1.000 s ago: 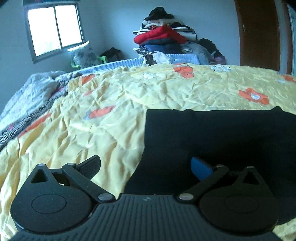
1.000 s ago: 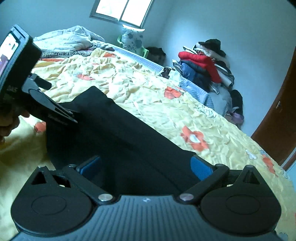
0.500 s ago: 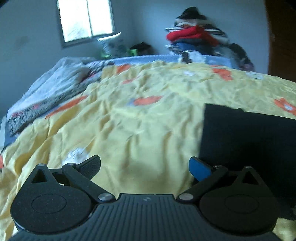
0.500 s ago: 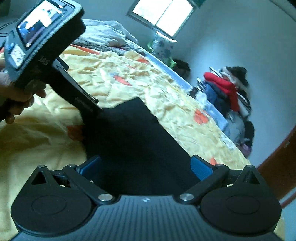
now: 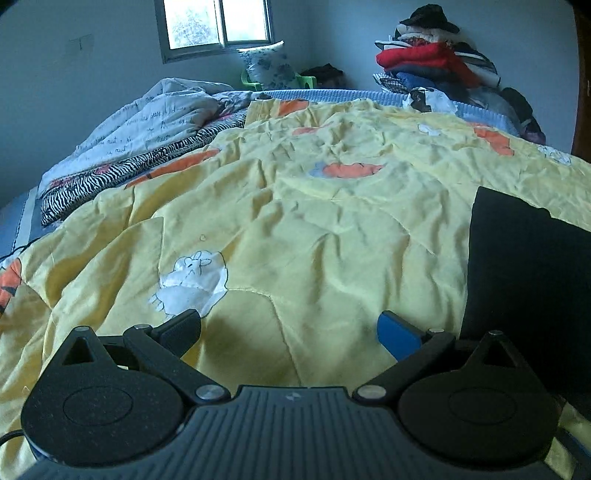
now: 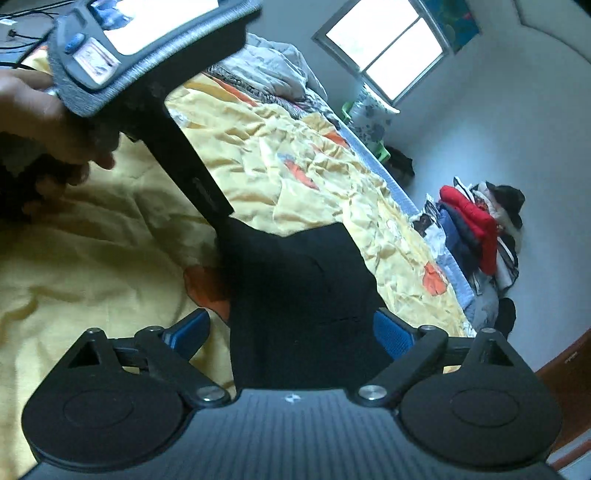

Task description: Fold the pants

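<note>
Right wrist view: one folded pants (image 6: 306, 295), two wide-spread empty grippers, left gripper (image 5: 290, 330), right gripper (image 6: 291, 330).

1. My left gripper (image 5: 290, 326) hangs over the yellow quilt (image 5: 295, 229), jaws spread wide with nothing between them.
2. The black pants (image 5: 524, 280) lie flat at right.
3. Beyond: a clothes pile (image 5: 436, 70) and a window (image 5: 216, 26).

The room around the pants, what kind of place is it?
Most likely a home bedroom: the black pants lie on a bed's yellow quilt, a pillow sits under the window, and clothes are heaped against the wall.
</note>
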